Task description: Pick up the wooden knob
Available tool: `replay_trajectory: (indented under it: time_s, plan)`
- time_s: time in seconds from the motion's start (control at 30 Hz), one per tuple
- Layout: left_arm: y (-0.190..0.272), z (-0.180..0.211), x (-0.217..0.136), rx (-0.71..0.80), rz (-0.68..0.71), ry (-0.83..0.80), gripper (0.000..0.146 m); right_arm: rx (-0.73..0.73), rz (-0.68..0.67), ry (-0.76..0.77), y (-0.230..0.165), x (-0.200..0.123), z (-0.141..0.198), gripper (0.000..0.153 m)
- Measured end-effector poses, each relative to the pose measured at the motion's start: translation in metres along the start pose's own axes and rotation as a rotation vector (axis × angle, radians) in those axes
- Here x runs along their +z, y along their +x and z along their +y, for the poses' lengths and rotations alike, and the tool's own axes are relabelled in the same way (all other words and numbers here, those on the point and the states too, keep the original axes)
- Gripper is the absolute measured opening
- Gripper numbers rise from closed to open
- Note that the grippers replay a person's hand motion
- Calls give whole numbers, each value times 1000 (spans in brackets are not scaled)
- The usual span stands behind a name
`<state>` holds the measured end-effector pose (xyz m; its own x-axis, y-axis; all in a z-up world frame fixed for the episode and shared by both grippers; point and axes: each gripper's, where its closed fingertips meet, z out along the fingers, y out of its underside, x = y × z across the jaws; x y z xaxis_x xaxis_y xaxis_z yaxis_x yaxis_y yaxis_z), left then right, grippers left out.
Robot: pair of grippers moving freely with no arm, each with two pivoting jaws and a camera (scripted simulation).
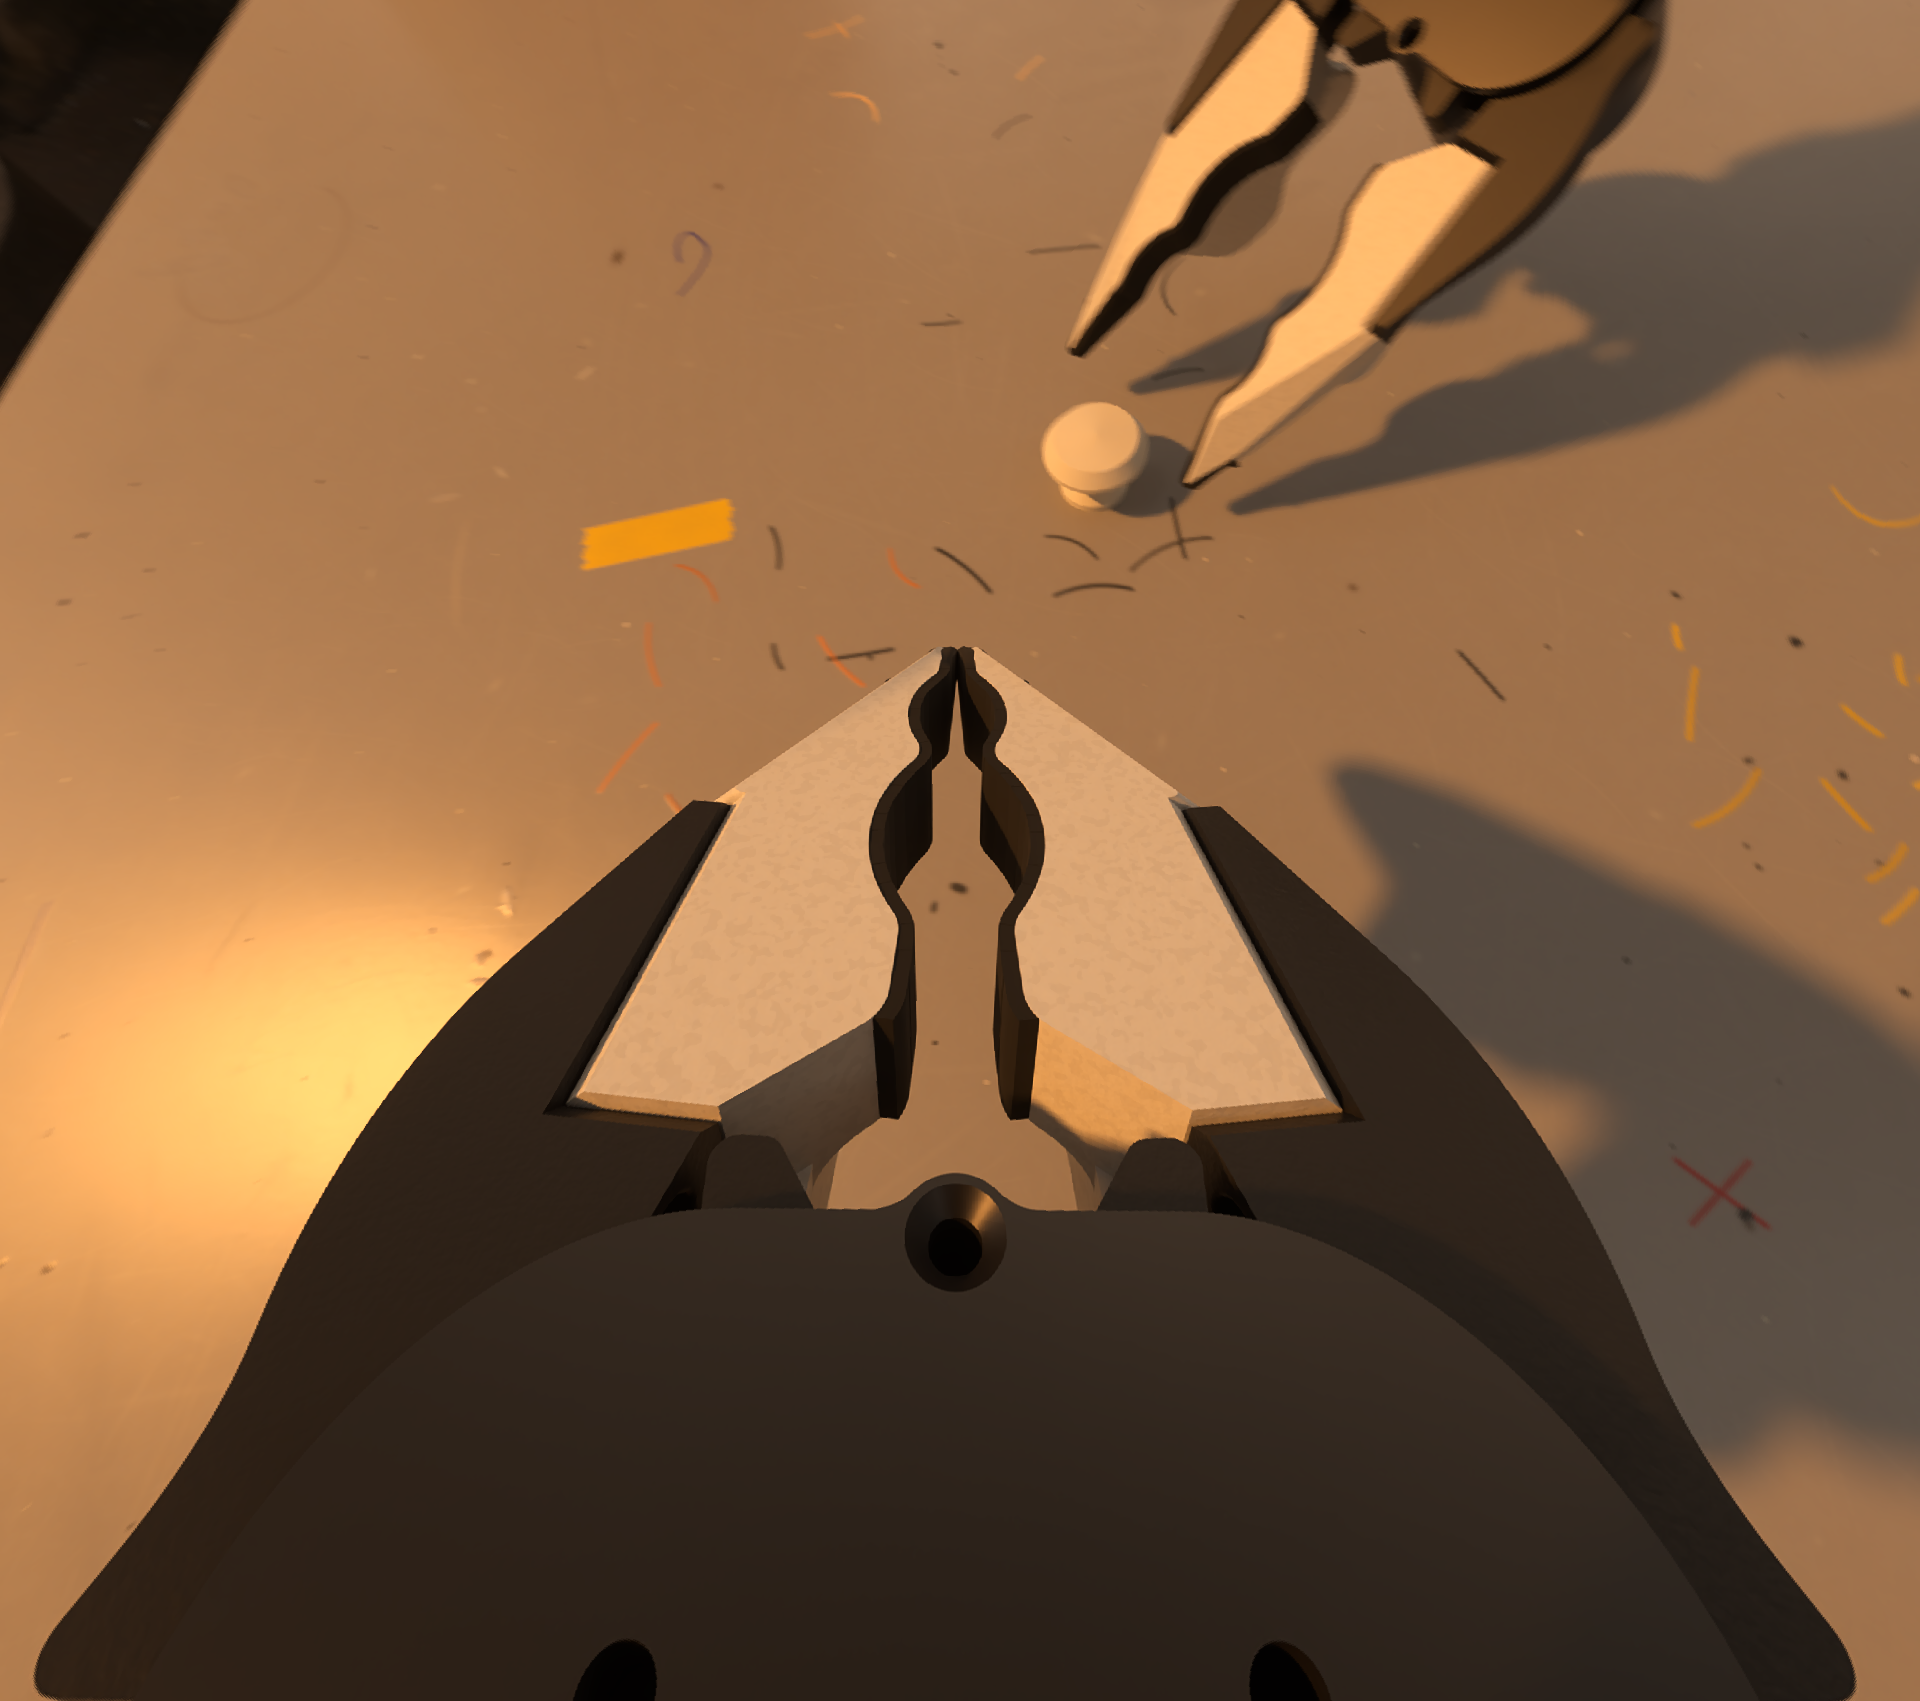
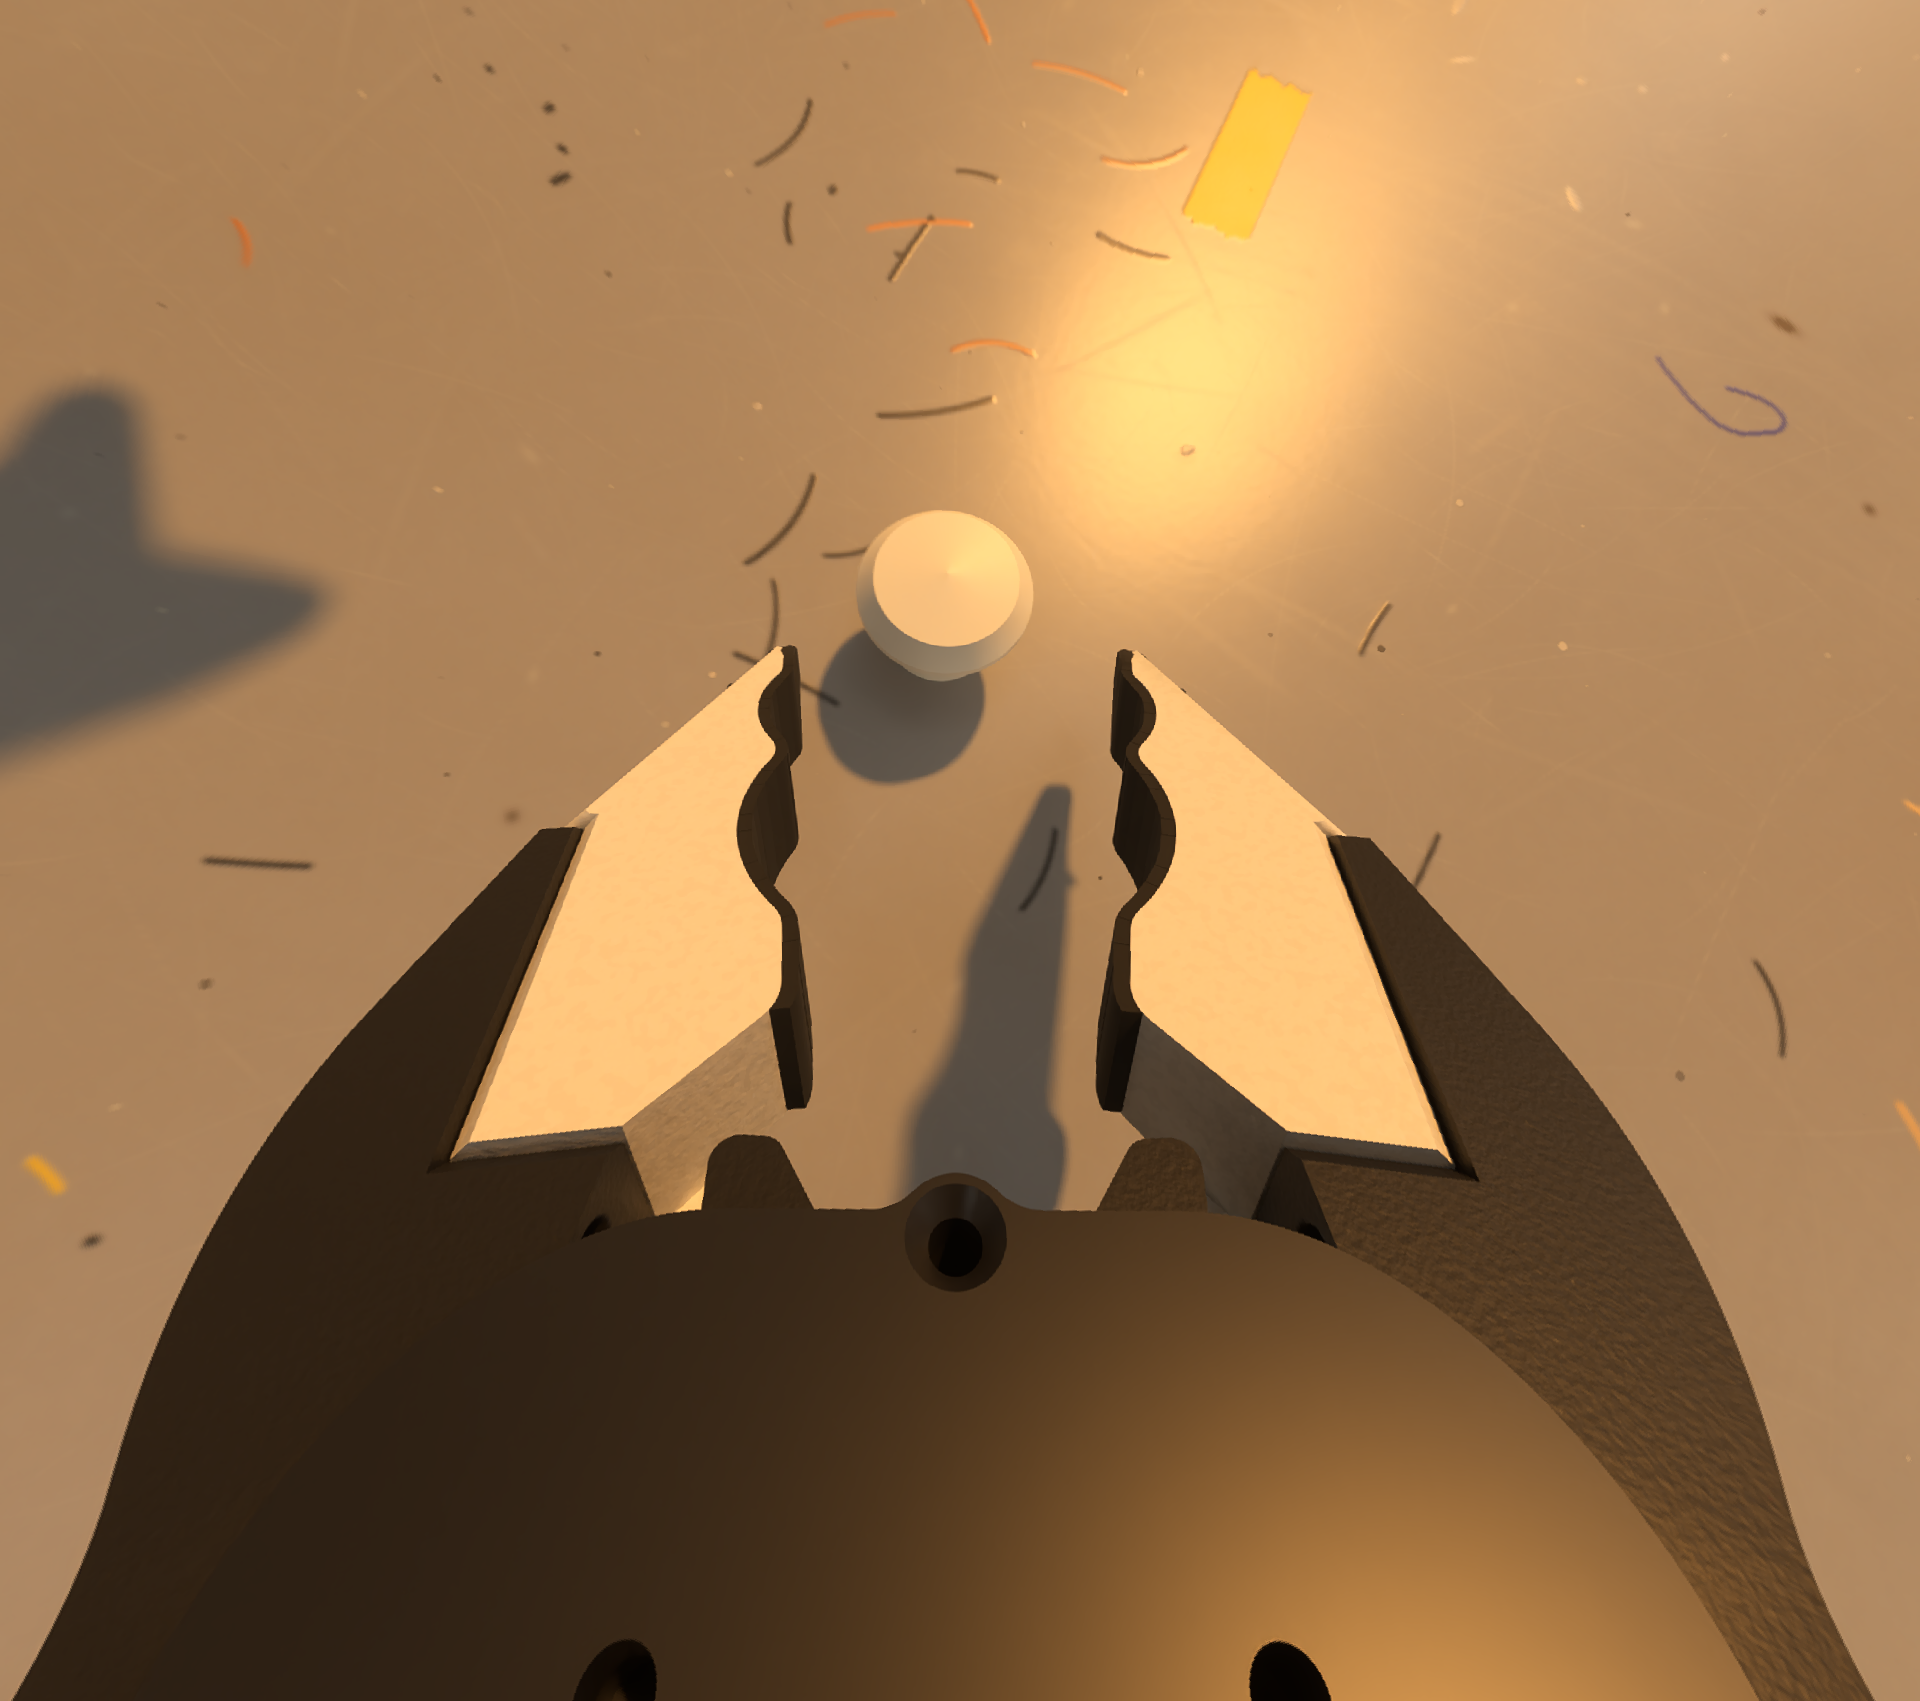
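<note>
Wooden knob (image 2: 943, 589) upright on scuffed surface (image 2: 416, 404), round cap up, axis vertical, no markings. Right gripper (image 2: 954, 664) spread wide just short of it, not touching. Left gripper (image 1: 957, 654) closed, empty, well apart.

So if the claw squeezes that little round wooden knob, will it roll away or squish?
The small pale round wooden knob looks solid, so it probably won't squish. It stands on a narrow stem under a wider cap, so a sideways bump might tip it, and then it could roll. Its smooth curved rim may slip between the open right gripper.
</note>
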<state>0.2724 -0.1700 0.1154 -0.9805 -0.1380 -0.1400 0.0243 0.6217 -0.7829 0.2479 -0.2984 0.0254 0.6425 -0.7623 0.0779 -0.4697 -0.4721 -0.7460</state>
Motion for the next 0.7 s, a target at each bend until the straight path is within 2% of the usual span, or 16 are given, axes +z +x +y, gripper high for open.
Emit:
replay_trajectory:
  time_s: [0.13,0.23,0.27,0.33,0.4,0.47,0.57,0.7]
  plan:
    - [30,10,16,43,72,-48,0,19,-59,-1,-1,12,0,61]
    - [48,19,33,111,68,-99,0,14,-85,-23,-2,23,1,63]
    - [52,21,39,132,55,-109,0,-4,-86,-25,-3,25,1,59]
    - [58,27,50,159,40,-133,0,-46,-82,-23,-6,26,-1,41]
    - [63,30,59,139,41,-142,0,-92,-64,-19,-7,26,-3,38]
    - [61,30,65,88,27,-131,0,-178,-23,18,-12,25,-10,38]
    - [45,24,65,-18,-34,-83,0,-389,100,96,-21,21,-23,38]
    - [30,16,61,-164,-7,-4,0,-632,199,222,-41,17,-43,38]
